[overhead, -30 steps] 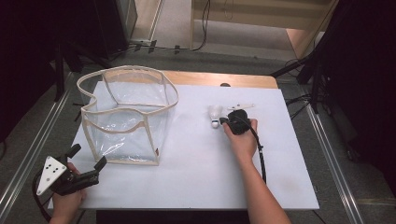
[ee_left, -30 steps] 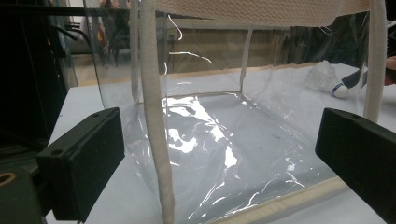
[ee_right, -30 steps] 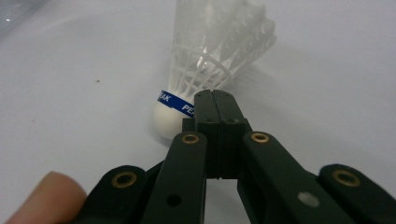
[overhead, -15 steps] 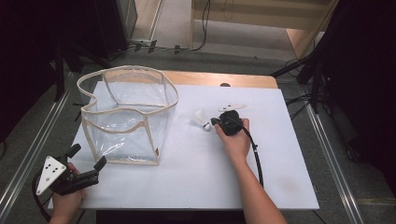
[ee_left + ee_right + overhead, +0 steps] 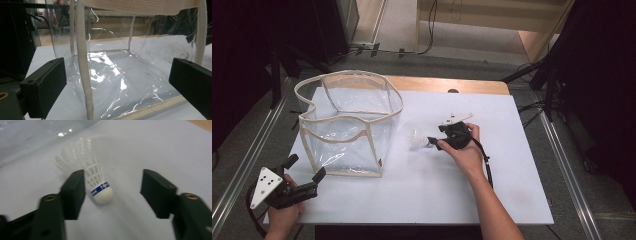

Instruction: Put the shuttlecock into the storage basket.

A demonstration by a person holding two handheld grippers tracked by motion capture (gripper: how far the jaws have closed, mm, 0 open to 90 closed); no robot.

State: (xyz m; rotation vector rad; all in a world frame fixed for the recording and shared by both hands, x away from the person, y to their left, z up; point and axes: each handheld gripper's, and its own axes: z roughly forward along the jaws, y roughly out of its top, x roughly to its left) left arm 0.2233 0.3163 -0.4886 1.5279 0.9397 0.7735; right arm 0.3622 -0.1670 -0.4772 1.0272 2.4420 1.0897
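Jaws of our right gripper (image 5: 112, 188) have just been opening, released around the shuttlecock (image 5: 86, 176) mid-tabletop (image 5: 512, 190); our left gripper (image 5: 304, 176), released, faces the clear bag (image 5: 349, 125).

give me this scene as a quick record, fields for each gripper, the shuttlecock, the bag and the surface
right gripper: jaws apart, just been opening; shuttlecock lies between them, next to one jaw, not pinched
left gripper: jaws open, nothing between them, near the table's front left corner, facing the bag
shuttlecock: white feathers, blue band, white cork; lying on its side on the table, right of the bag
clear bag: transparent, cream fabric trim, standing open, looks empty
table: white top
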